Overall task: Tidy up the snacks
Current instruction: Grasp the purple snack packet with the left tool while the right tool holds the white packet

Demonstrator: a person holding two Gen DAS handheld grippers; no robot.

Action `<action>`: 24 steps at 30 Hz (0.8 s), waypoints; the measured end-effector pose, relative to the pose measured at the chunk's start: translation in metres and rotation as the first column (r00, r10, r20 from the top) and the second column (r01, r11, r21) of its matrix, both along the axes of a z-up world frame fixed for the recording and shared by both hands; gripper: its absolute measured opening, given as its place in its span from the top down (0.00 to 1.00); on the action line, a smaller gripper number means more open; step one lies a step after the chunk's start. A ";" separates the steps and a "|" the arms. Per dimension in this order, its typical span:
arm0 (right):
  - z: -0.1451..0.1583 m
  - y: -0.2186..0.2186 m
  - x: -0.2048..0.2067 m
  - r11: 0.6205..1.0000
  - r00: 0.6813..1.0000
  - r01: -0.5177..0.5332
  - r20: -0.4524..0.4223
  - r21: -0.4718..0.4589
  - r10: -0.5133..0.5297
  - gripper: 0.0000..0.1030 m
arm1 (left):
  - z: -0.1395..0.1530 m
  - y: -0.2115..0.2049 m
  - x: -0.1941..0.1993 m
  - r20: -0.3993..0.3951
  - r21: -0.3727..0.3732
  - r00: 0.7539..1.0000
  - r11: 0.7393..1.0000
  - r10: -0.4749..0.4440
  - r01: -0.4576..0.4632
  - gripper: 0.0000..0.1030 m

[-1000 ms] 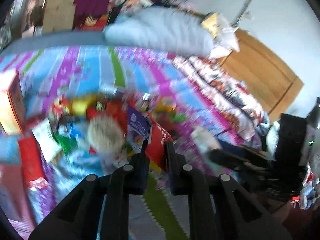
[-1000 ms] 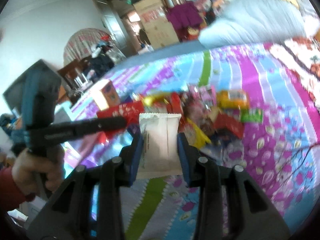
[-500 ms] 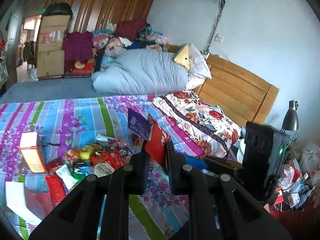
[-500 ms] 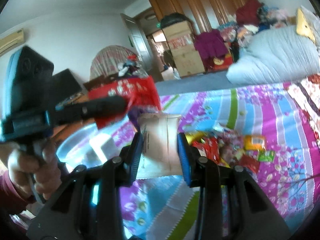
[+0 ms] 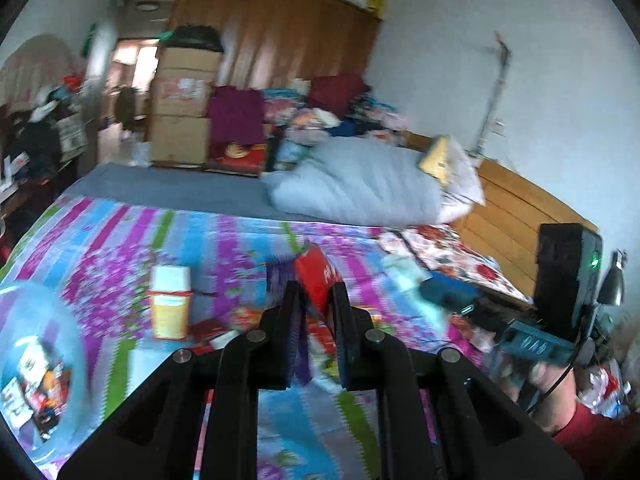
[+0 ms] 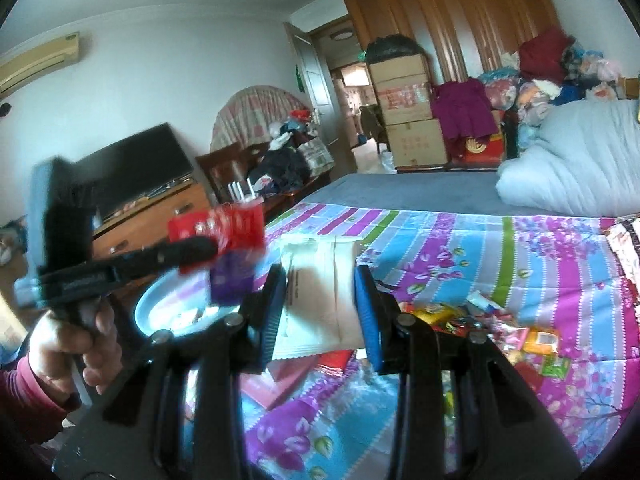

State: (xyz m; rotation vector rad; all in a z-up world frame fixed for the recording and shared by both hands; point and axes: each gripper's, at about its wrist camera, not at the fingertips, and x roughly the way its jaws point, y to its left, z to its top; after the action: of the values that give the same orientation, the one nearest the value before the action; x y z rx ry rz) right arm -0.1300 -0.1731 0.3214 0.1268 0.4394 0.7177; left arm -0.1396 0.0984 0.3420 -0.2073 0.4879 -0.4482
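Observation:
My left gripper (image 5: 316,294) is shut on a red snack packet (image 5: 318,278), with a purple packet (image 5: 278,280) pinched beside it, held in the air over the striped bedspread. In the right wrist view the same gripper (image 6: 202,246) carries the red packet (image 6: 224,228) and purple packet (image 6: 232,280) above a blue bowl (image 6: 160,300). My right gripper (image 6: 320,280) is shut on a white packet (image 6: 320,292), upright between its blue pads (image 6: 368,312). The snack pile (image 6: 480,320) lies lower right on the bed.
The blue bowl (image 5: 40,360) holds several packets at the bed's left edge. A yellow-and-white box (image 5: 170,304) stands on the bedspread. A folded duvet (image 5: 360,184) and wooden headboard (image 5: 516,216) lie beyond. A dresser with a television (image 6: 136,168) stands to the left.
Both grippers have risen off the snack pile and swung left toward the blue bowl, each still holding its packets. The bowl has come into both views.

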 end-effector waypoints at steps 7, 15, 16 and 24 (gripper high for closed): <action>0.007 0.036 0.018 0.999 1.000 -0.014 0.009 -0.030 0.015 0.65 | -0.025 0.066 0.015 -0.014 -0.019 0.995 0.994 0.104 -0.104 0.86; -0.040 0.048 0.020 0.995 0.997 -0.009 -0.074 -0.096 0.002 0.65 | -0.109 0.055 -0.001 -0.126 0.120 0.990 0.990 -0.062 0.077 0.85; -0.046 0.046 0.020 0.995 0.996 -0.006 -0.086 -0.097 -0.003 0.65 | -0.131 0.040 -0.008 -0.161 0.162 0.979 0.975 -0.124 0.150 0.83; -0.094 0.018 0.010 0.994 0.977 0.026 -0.208 -0.106 -0.048 0.65 | -0.255 0.035 -0.002 -0.428 0.299 0.903 0.936 -0.043 0.186 0.82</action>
State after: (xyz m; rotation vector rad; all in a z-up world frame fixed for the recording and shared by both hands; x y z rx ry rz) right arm -0.1196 -0.1553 0.2275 0.1139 0.6739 0.6463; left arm -0.1415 0.1339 0.0867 0.0603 0.9926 -0.4315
